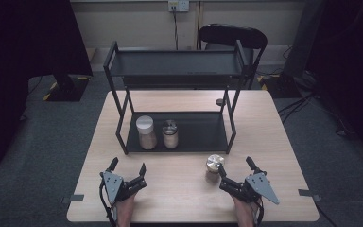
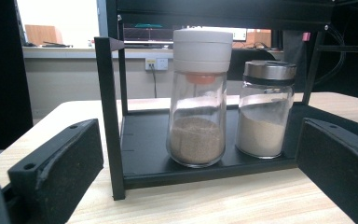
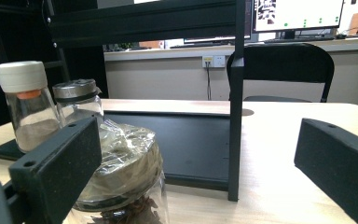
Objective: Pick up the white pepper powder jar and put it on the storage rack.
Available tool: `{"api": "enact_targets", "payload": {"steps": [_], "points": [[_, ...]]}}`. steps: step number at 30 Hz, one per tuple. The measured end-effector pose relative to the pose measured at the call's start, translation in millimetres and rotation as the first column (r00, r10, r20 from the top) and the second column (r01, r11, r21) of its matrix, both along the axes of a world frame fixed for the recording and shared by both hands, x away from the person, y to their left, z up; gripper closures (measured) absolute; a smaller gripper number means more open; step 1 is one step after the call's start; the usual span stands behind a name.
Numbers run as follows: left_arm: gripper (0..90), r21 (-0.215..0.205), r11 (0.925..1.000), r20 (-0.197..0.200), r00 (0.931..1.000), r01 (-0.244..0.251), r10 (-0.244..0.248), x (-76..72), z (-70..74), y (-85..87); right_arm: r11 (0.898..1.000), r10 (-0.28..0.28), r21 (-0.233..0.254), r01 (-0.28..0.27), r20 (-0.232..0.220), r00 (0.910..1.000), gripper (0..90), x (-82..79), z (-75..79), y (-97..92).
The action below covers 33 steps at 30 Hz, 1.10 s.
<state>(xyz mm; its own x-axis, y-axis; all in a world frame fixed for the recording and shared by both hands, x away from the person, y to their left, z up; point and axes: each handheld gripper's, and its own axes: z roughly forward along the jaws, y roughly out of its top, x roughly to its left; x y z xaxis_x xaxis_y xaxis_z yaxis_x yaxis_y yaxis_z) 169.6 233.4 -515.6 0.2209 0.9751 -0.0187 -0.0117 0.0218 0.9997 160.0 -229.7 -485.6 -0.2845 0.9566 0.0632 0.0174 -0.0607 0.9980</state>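
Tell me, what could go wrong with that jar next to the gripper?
The right gripper is open, with one jaw right beside the jar on the table. A nudge might tip it. The rack's front post stands close ahead, so the jar may bump it going in.

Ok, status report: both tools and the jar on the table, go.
Left tool open, empty. Right tool open, its left jaw beside the wrap-topped jar, no grip. Jar stands on table outside rack; rack's front post close by.
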Motion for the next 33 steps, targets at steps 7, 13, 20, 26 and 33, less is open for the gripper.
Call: {"api": "enact_targets", "payload": {"steps": [7,13,20,26,33], "points": [[0.2,0.0,1.0,0.0,1.0,0.0,0.0,0.1,0.1,0.1,1.0,-0.02,0.017,0.02,0.019,0.9996,0.0,-5.2,-6.1,0.6],[0.2,-0.001,1.0,0.0,1.0,0.0,0.0,0.1,0.0,0.0,0.999,-0.049,0.008,0.049,0.007,0.9988,0.0,-9.3,-12.9,0.0],[0.1,-0.001,1.0,0.0,1.0,0.0,0.0,0.1,-0.1,0.0,0.997,-0.07,-0.02,0.07,0.005,0.9975,0.1,-11.8,-20.8,2.3],[0.2,0.0,1.0,0.001,1.0,0.0,0.0,-0.1,-0.2,0.0,0.997,-0.076,-0.03,0.076,0.012,0.9971,0.2,-12.9,-24.0,3.5],[0.2,0.0,1.0,0.002,1.0,0.0,0.0,-0.2,-0.3,0.1,0.996,-0.081,-0.044,0.081,0.017,0.9966,0.2,-13.5,-25.3,5.3]]}}
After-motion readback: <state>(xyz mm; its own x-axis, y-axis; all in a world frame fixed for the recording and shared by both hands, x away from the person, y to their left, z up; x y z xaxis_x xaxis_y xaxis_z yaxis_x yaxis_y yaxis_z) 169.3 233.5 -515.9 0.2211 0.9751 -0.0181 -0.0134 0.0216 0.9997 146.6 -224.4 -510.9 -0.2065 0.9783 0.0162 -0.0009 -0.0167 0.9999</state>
